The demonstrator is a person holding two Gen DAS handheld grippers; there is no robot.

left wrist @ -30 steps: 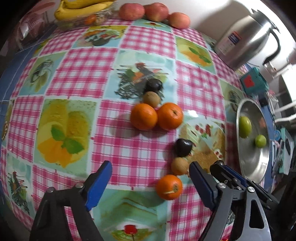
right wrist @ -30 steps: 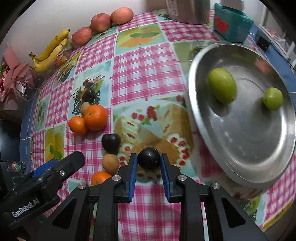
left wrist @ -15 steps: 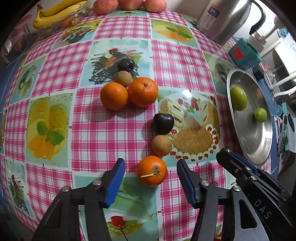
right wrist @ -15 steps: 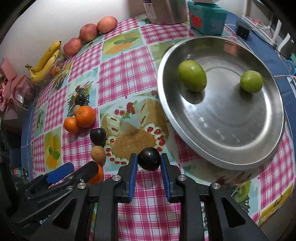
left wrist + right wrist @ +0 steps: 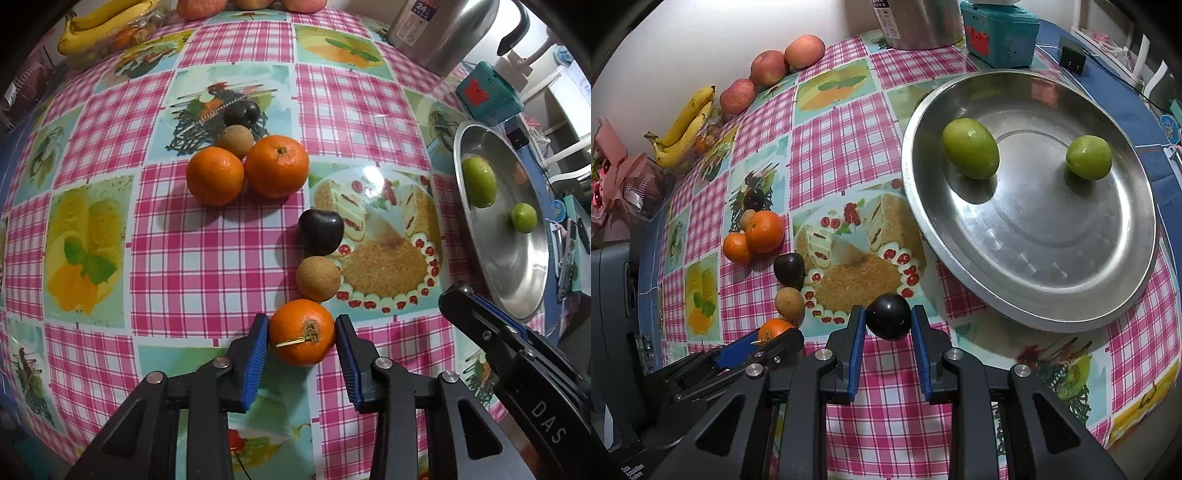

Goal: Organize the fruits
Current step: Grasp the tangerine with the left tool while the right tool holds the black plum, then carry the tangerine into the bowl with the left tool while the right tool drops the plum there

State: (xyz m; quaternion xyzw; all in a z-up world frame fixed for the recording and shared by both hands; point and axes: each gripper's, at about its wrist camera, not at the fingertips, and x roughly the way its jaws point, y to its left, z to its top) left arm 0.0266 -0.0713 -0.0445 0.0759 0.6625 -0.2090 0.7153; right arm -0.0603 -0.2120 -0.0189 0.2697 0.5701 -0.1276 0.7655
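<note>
In the right wrist view the left gripper's (image 5: 764,341) fingers hide most of the near orange (image 5: 772,328), while the left wrist view cuts off the apples (image 5: 199,5) and kettle (image 5: 443,33) at its top edge.

An orange (image 5: 301,332) sits between my left gripper's (image 5: 301,334) closing jaws. A longan (image 5: 317,278) lies just behind; a tray (image 5: 1071,295) stands right.

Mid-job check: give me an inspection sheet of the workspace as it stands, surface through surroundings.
Surface: checked oilcloth table.
Job's things: steel tray holds two green fruits; oranges, brown and dark fruits loose on the table.
Clutter: bananas, apples, kettle, teal box.
Grippers: left tongs closing around an orange; right tongs shut on a dark plum.
Cables: thin wire past the tray's far side.
Surroundings: white wall.
</note>
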